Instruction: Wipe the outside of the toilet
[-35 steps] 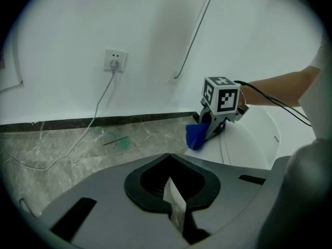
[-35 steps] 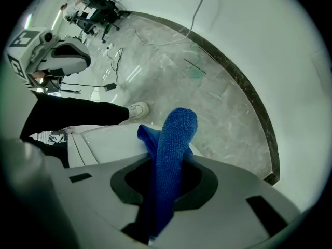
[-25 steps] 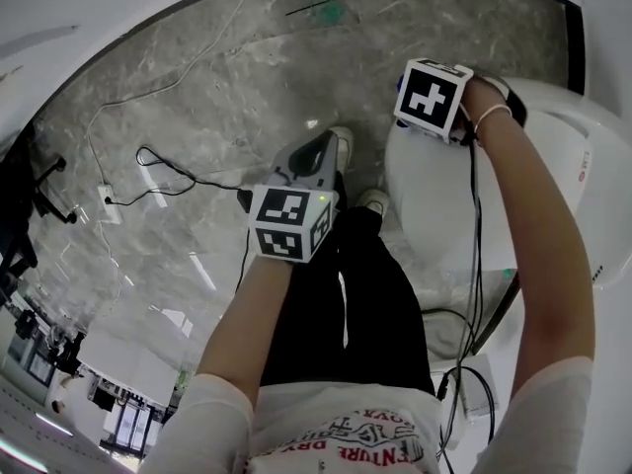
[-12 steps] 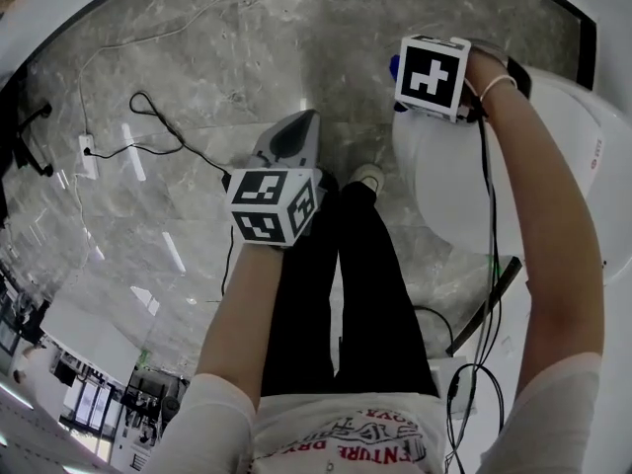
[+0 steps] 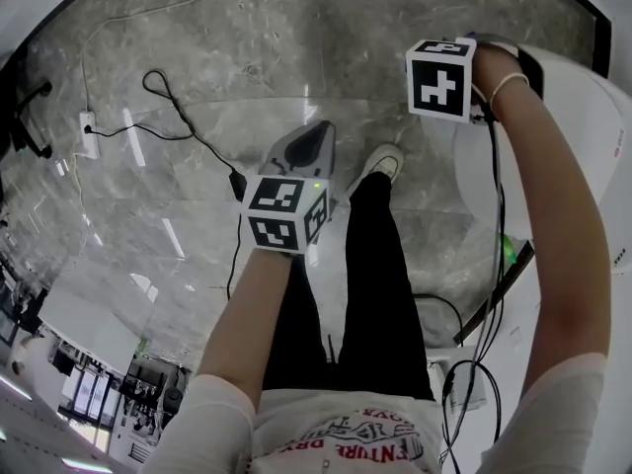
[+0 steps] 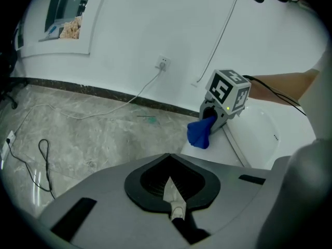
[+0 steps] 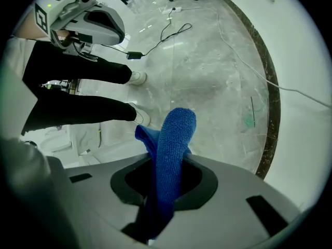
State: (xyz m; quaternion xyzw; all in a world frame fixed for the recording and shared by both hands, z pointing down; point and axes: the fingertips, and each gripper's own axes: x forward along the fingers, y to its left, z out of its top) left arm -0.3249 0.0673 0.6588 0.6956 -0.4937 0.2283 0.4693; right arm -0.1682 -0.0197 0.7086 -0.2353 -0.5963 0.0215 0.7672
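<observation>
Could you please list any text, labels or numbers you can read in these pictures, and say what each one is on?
"ENTURE": part of the red print on the shirt; the rest is too warped to read.
Wall poster: too small to read.
Red marking on the toilet: too small to read.

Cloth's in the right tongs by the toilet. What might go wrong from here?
The blue cloth pokes out as a narrow fold, so the hard body of the right tongs might rub the toilet instead. The cable hanging along the right arm may snag. The floor cable near the shoes could trip you.
</observation>
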